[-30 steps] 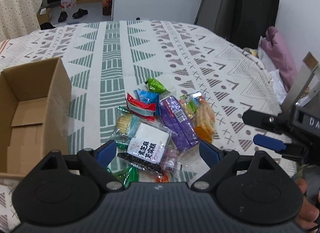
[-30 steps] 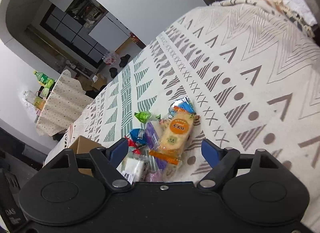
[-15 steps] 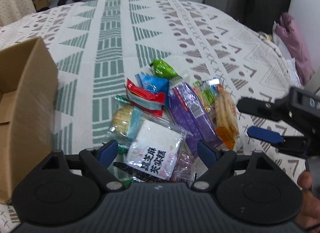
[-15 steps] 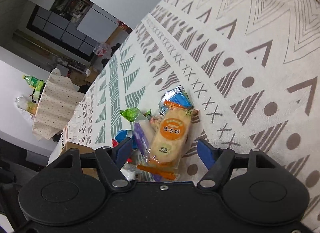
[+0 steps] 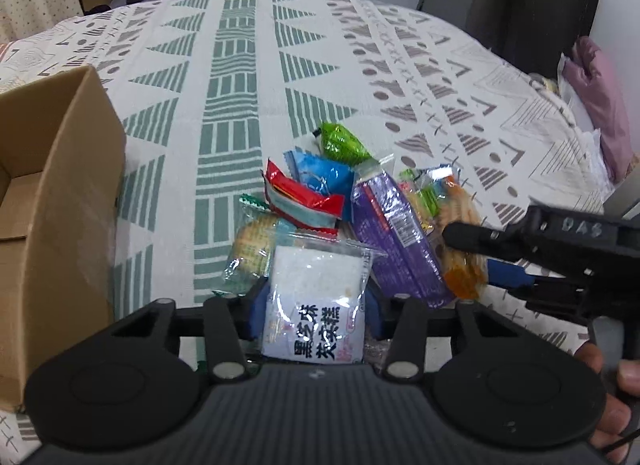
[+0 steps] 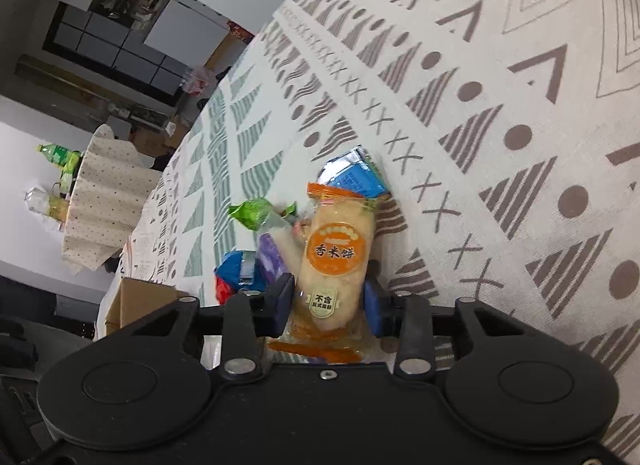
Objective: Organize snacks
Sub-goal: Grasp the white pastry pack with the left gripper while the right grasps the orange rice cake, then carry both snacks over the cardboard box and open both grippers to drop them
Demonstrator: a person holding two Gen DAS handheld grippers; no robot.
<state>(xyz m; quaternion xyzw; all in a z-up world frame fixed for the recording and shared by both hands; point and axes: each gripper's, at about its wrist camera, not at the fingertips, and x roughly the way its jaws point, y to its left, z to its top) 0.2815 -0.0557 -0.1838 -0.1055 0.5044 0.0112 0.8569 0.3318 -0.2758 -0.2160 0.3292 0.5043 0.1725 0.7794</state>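
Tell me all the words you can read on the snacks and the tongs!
"黑芝麻茯苓糕": white snack packet in the left tongs.
"香米饼": orange-labelled rice cracker pack in the right tongs.
"不含", with a blurred line below: same pack.
"DAS": right tongs' body, left wrist view.
Purple packet: print too small.

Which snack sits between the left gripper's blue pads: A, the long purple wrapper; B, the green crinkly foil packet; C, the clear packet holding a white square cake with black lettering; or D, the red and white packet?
C: in the left wrist view the left gripper has just been closing, and its blue pads flank the clear packet with the white cake.
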